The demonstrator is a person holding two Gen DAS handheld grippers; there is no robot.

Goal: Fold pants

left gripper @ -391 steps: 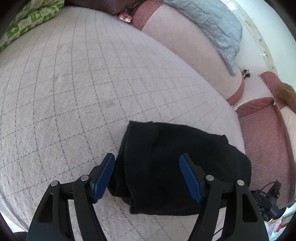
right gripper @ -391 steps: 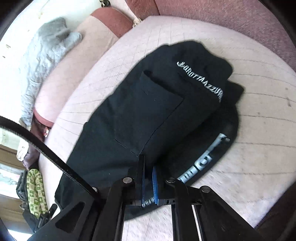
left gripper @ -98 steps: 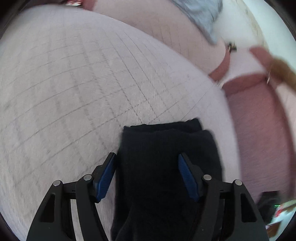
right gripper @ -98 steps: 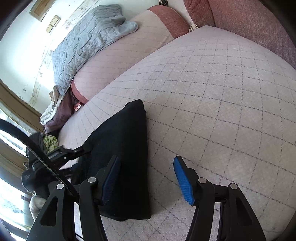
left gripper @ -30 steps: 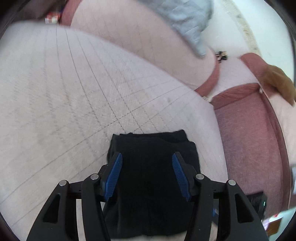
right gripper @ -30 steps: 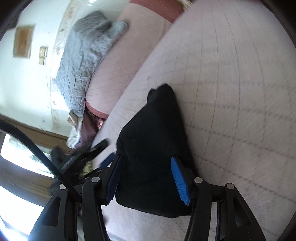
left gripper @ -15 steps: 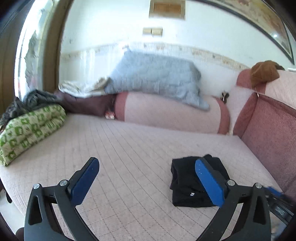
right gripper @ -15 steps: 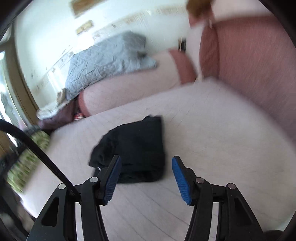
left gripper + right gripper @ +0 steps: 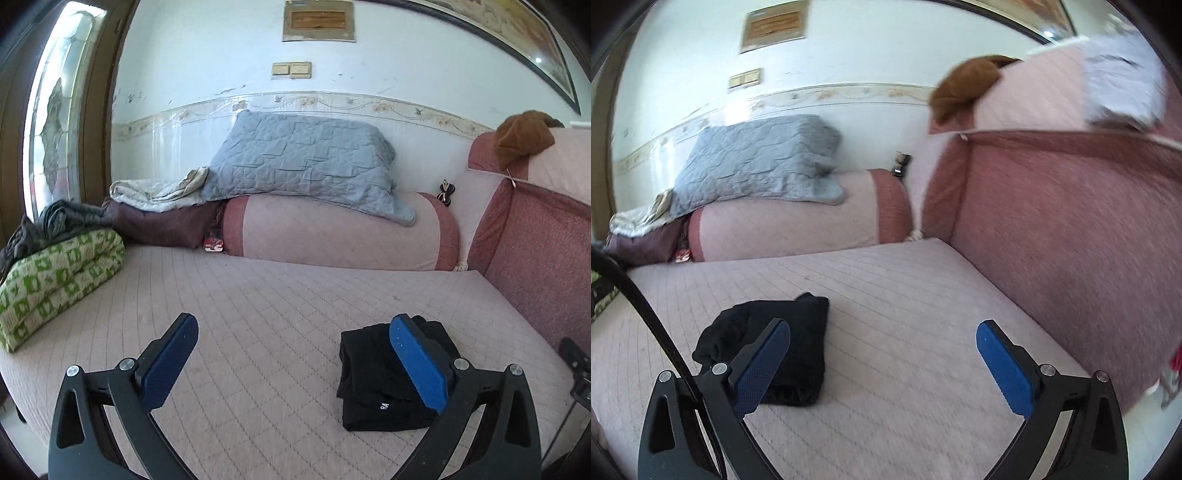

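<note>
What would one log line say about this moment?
pants: folded, on sofa seat | left tool: open, empty | right tool: open, empty

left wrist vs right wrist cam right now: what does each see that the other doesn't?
Left wrist only: the green patterned quilt, the window at far left, and the open left gripper, whose jaws have just been opening with nothing between them.

Right wrist only: the pale folded cloth on the backrest and the open right gripper, also just opened and empty.

Both: the folded black pants lying free on the quilted seat, the grey blanket, and the brown cloth.
</note>
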